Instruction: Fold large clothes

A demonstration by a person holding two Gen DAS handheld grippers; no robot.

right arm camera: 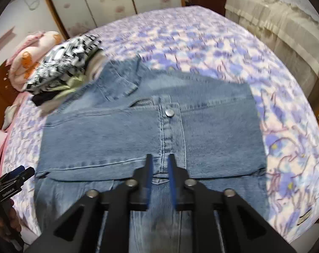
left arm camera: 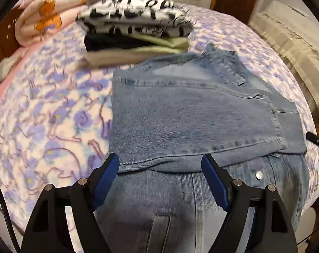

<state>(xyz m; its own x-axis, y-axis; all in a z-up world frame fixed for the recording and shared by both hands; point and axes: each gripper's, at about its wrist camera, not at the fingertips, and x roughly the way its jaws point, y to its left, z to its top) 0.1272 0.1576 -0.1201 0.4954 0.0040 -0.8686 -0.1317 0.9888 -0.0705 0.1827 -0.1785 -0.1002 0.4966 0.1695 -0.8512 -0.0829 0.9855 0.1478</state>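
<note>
Jeans (left arm camera: 193, 124) lie folded on the bed (left arm camera: 53, 109), upper layer doubled over the lower, long axis running across, w/ hem edge just ahead of both grippers. Behind the jeans, touching their far-left corner: stack of folded clothes (left arm camera: 136, 31), b&w print on top. Pink blanket (left arm camera: 45, 12) left of the stack. Left gripper (left arm camera: 160, 168) jaws spread wide, nothing btw them. Right gripper (right arm camera: 160, 164) jaws slightly parted, no cloth pinched, above the button (right arm camera: 170, 112) seam.

Faded blue jeans (left arm camera: 193, 122), purple-flowered bedspread (left arm camera: 53, 109)
</note>
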